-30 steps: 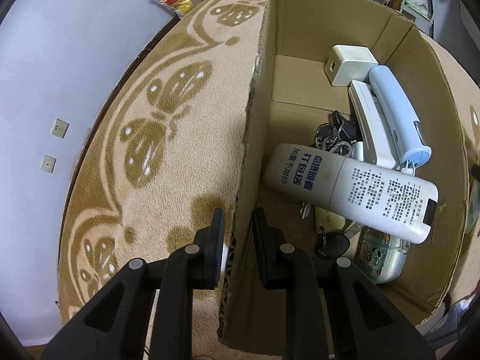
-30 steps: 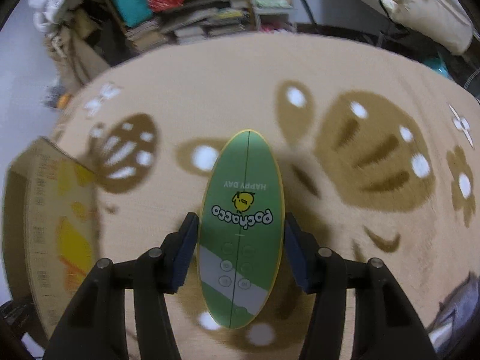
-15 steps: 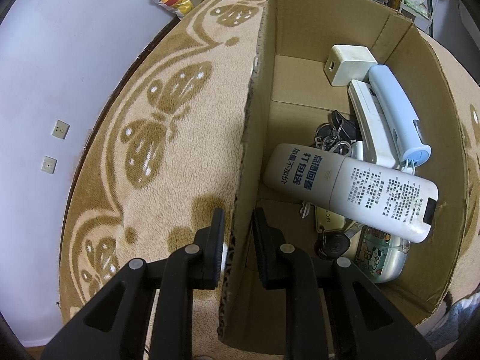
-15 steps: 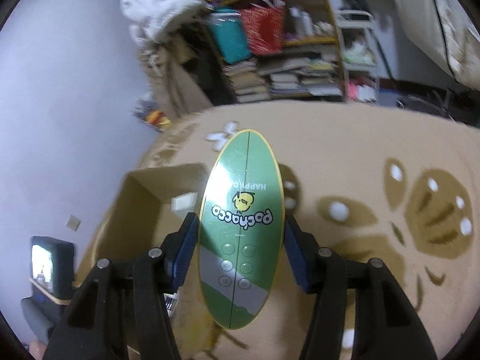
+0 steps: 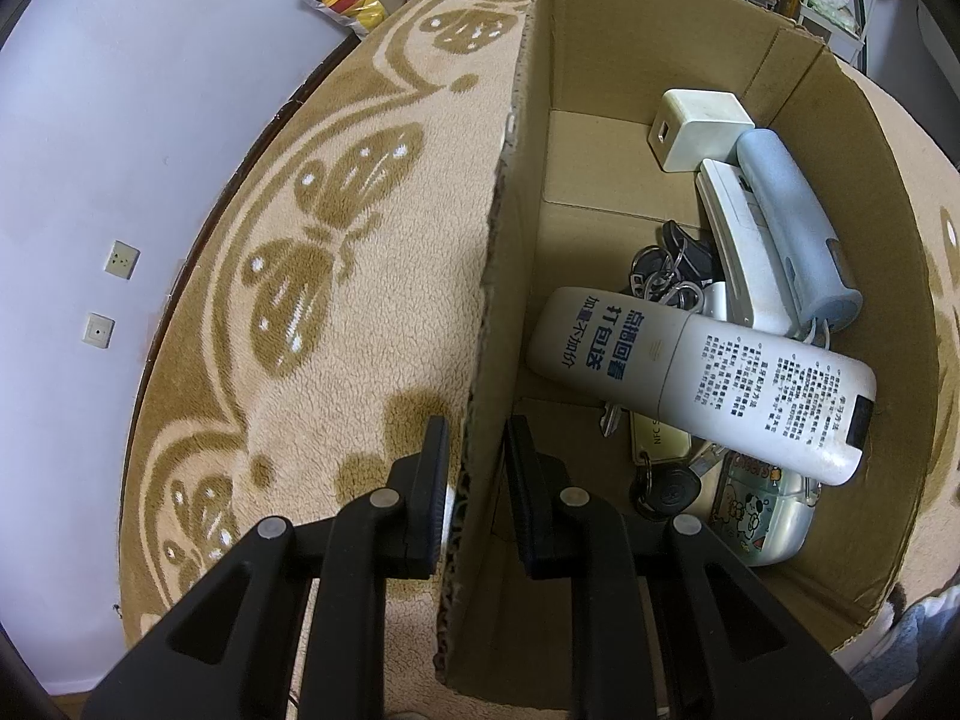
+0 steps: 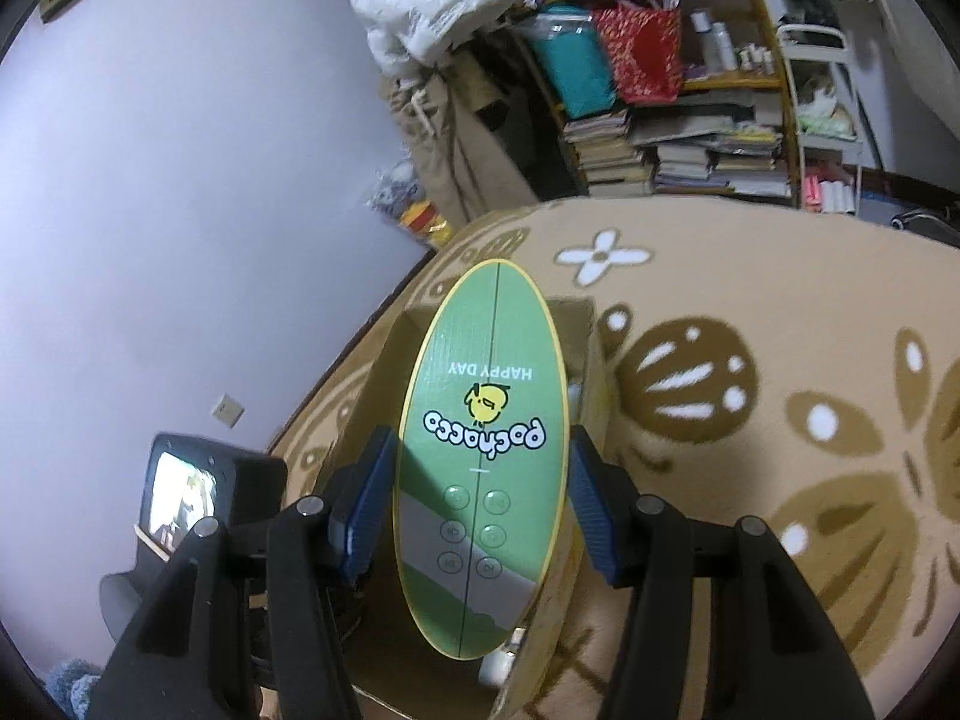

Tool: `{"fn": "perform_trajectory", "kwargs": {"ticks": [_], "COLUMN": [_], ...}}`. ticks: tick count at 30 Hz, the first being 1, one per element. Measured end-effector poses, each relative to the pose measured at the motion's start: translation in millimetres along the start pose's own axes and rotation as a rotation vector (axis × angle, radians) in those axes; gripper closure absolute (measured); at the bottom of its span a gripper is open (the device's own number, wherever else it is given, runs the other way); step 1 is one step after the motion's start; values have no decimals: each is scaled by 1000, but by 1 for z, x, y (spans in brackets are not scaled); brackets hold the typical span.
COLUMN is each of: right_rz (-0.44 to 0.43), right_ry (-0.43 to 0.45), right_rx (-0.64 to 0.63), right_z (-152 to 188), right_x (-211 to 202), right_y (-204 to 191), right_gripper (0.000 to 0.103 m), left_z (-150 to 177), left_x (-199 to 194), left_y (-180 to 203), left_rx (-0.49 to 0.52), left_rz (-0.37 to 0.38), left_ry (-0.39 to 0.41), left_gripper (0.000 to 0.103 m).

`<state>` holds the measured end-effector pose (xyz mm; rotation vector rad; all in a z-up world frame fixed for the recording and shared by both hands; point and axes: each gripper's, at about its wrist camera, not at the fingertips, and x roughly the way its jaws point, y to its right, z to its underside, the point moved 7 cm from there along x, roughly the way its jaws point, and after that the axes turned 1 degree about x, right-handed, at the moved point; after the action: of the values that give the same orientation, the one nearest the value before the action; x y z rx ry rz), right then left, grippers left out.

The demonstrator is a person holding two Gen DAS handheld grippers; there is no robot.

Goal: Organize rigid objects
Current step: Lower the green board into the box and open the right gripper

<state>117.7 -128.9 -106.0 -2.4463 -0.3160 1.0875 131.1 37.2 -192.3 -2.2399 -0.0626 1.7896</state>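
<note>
Carrying a green oval case (image 6: 483, 462) printed with a yellow cartoon chick, the right gripper (image 6: 480, 504) hangs above the open cardboard box (image 5: 852, 240) that stands on a beige rug (image 5: 360, 276) with brown butterfly motifs. Its blue-padded fingers (image 6: 366, 510) are set at a middling width and press against the two long edges of the case, which stands on edge between them, its far tip pointing out over the box. The left gripper (image 5: 477, 468) pinches the near wall of the box, one finger outside and one inside, nearly closed on the cardboard, apparently steadying it. Inside the box lie a white bottle (image 5: 702, 384) with blue lettering, a pale blue holder (image 5: 798, 240), a white cube-shaped charger (image 5: 702, 126), a bunch of keys (image 5: 666, 276) and a small printed pouch (image 5: 762, 516). The step in hand looks like the delivery of the case to the box. The next move calls for bringing it lower over the free floor at the far left of the box and then spreading the fingers to let it drop clear of the bottle. A cluttered bookshelf (image 6: 690, 138) stands behind.
</note>
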Motion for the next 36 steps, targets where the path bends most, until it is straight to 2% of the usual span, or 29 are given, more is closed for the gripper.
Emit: {"fn": "perform_trajectory", "kwargs": {"ticks": [5,9,15,22,29,32,36], "right_rz": [-22,-9,38,47,52,78,99], "right_ry": [-21,-27,-17,-24,-28,-21,-21], "right_rx": [7,13,-48,-63,-78,-89,-115], "right_z": [8,13,15,16,16,16,14], "right_x": [10,17,20,21,18,12,5], "right_y": [2,6,1,0,-4,-4,-4], "right_gripper": [43,43,43,42,32,19,18], "left_z": [0,0,-1,-2,-1,-1,-1], "left_x": [0,0,-1,0,-1,-1,-1], "left_y": [0,0,-1,-2,-1,-1,-2], "left_rx": [-1,-3,-18,-13,-15,-17,-22], "left_rz": [1,3,16,11,14,15,19], "left_ry": [0,0,1,2,3,3,2], "left_gripper": [84,84,84,84,84,84,84]}}
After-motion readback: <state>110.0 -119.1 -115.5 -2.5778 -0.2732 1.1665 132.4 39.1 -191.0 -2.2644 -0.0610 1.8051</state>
